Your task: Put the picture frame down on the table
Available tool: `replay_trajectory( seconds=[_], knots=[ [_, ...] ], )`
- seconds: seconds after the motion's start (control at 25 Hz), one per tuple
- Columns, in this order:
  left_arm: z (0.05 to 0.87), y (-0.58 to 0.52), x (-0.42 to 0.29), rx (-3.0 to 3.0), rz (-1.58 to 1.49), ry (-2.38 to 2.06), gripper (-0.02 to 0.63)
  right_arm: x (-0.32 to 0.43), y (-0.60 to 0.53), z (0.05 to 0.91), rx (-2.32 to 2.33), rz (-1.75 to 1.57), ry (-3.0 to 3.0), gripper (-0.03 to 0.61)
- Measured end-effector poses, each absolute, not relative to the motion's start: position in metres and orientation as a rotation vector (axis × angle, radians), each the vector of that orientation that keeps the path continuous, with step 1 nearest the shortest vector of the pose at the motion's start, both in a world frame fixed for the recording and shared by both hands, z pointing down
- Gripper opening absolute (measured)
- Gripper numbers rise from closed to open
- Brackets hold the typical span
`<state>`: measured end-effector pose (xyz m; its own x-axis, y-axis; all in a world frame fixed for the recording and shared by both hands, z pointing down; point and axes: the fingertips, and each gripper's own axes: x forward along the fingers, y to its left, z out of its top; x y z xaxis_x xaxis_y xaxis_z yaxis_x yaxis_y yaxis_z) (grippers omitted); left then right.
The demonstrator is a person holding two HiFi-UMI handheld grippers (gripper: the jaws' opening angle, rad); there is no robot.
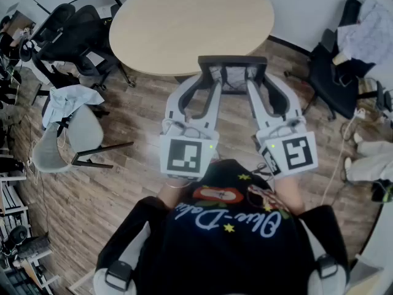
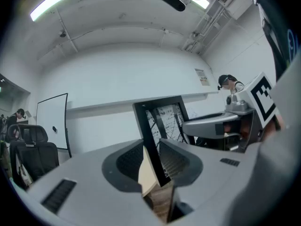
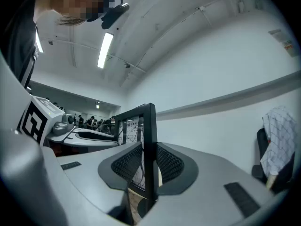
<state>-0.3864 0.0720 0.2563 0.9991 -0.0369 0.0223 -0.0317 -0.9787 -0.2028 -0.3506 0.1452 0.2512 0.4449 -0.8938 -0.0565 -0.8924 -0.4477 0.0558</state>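
Wood-plank floor, round pale table (image 1: pixel 190 23) ahead. Stretched forward side by side, left gripper (image 1: pixel 207 86) and right gripper (image 1: pixel 258 86), each clamped on one side edge of the picture frame (image 1: pixel 232 61). Held in the air just short of the table's rim, upright, long axis vertical.

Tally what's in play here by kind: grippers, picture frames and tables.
Grippers: 2, the left gripper and the right gripper.
Frames: 1, the picture frame, clamped by both grippers.
Tables: 1, the round table.
Total: 4.
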Motion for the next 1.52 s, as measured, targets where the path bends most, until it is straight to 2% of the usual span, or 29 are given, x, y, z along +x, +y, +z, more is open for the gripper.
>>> replay_trajectory(
  seconds=[1.52],
  knots=[
    [0.263, 0.018, -0.324, -2.928, 0.002, -0.124, 0.094, -0.296, 0.095, 0.257, 2.734, -0.137, -1.491, 0.077]
  ],
)
